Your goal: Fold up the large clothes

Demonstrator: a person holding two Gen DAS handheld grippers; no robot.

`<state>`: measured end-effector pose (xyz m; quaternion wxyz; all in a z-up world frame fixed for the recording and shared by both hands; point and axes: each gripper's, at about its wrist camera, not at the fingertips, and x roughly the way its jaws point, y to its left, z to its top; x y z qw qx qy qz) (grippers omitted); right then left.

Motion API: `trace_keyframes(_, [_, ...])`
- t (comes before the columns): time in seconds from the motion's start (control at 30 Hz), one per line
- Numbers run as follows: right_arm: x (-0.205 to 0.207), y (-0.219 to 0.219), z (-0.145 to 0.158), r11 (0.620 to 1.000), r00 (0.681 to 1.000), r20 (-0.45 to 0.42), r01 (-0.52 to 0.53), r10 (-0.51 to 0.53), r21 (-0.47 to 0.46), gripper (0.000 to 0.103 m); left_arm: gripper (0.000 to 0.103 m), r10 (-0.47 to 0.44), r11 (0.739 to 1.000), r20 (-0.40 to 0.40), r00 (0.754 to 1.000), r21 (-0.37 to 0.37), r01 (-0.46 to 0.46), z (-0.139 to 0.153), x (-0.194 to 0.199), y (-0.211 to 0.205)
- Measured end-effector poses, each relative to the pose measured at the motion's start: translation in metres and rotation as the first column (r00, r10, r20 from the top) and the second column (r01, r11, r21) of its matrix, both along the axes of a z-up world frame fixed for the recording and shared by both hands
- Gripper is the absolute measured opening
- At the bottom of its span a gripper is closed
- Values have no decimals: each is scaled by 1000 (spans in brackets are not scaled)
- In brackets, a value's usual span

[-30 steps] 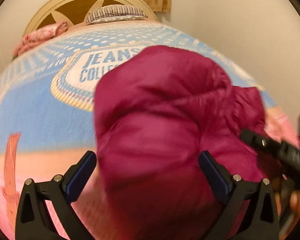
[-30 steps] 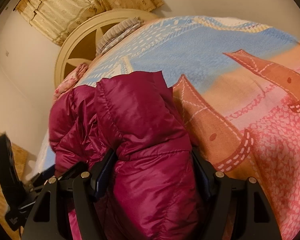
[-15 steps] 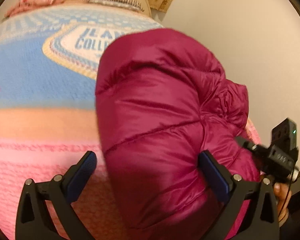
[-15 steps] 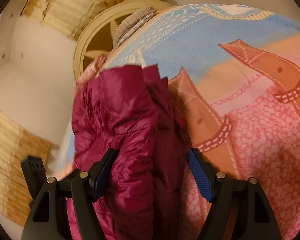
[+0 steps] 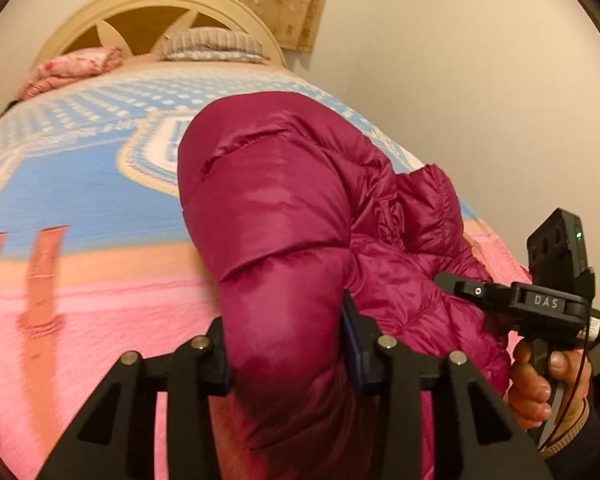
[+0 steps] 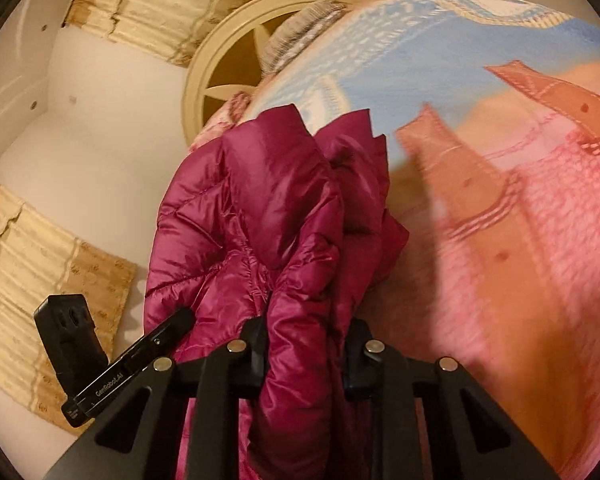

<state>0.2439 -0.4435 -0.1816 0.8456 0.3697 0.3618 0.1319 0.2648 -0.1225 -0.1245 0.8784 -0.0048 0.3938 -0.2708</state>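
Left wrist view: left gripper jaws have just closed in from wide apart and now pinch a puffy roll of the magenta down jacket, which sits on the bedspread near the bed's right edge. The right gripper shows at frame right in a hand, nose against the jacket. Right wrist view: right gripper jaws have just narrowed too, clamped on a bunched fold of the jacket, left gripper alongside. My read: both grips are set, lift or fold-over comes next. Count: one jacket, two grippers, one bedspread, one headboard, two pillows visible.
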Motion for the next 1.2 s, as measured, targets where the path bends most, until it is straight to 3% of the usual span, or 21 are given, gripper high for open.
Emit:
trace_keyframes(0.3, [5, 104, 20, 982, 982, 54, -185, 183, 35, 23, 43, 157, 984, 67, 985, 69, -162, 16, -44, 93])
trace_keyframes(0.6, [26, 198, 18, 945, 946, 58, -323, 320, 54, 23, 43, 280, 951, 128, 951, 100, -294, 20, -69, 147])
trace_keyframes(1.0, [51, 274, 14, 905, 905, 27, -425, 424, 27, 23, 43, 391, 912, 98, 915, 94, -400, 3, -69, 201])
trace_keyframes(1.2, [69, 301, -3, 891, 891, -15, -454, 454, 19, 23, 43, 421, 899, 55, 905, 102, -425, -16, -67, 220])
